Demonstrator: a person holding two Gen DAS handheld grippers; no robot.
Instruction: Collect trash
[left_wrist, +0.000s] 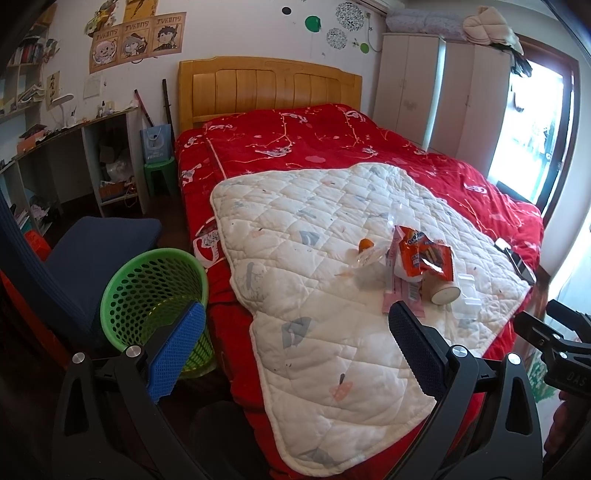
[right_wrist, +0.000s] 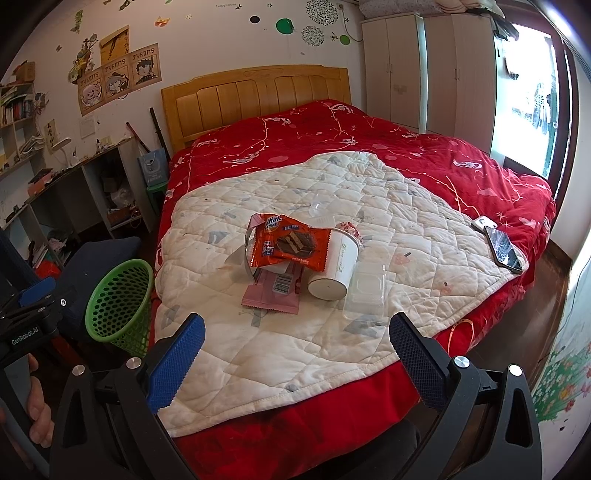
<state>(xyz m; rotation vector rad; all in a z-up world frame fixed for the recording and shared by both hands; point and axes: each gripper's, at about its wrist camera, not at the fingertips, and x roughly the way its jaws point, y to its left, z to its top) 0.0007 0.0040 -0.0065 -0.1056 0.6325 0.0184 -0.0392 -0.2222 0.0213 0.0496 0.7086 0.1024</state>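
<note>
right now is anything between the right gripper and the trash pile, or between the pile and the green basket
Nothing visible. The right gripper is open above bare white quilt, with the orange wrapper, cup and pink wrapper straight ahead. The green basket stands on the floor left of the bed, open side unobstructed.

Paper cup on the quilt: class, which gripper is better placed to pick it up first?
Right. The right gripper faces the paper cup head-on, open; the left gripper sits nearer the green basket.
</note>
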